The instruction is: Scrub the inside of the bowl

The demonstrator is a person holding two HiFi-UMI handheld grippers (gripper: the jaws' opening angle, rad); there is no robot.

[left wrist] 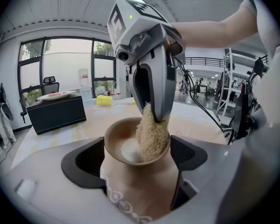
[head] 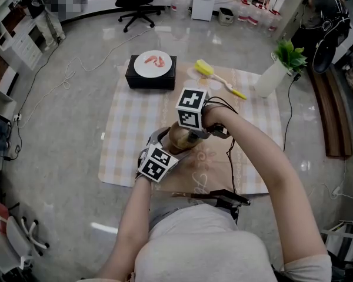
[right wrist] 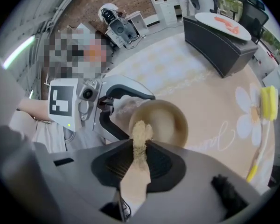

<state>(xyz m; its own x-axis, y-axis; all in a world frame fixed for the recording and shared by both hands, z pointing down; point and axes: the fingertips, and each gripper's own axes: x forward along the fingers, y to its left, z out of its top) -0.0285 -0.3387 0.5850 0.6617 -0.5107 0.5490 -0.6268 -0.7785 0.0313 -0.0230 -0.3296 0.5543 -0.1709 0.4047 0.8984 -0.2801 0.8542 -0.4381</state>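
A brown bowl (head: 177, 138) (left wrist: 117, 135) (right wrist: 167, 119) is held above the table, gripped at its sides by the jaws of my left gripper (head: 168, 144) (left wrist: 137, 158), which is shut on it. My right gripper (head: 187, 133) (right wrist: 139, 149) comes down from above and is shut on a tan loofah scrubber (left wrist: 151, 136) (right wrist: 141, 133). The scrubber's end reaches inside the bowl against its right-hand wall, as the left gripper view shows it. A pale patch shows at the bowl's bottom. In the head view the two marker cubes hide most of the bowl.
A black box (head: 152, 76) carrying a white plate (head: 153, 63) of red food stands at the table's far left. A yellow dish brush (head: 215, 75) lies at the far middle of the checked cloth (head: 126, 128). A white vase (head: 270, 78) with a plant stands far right.
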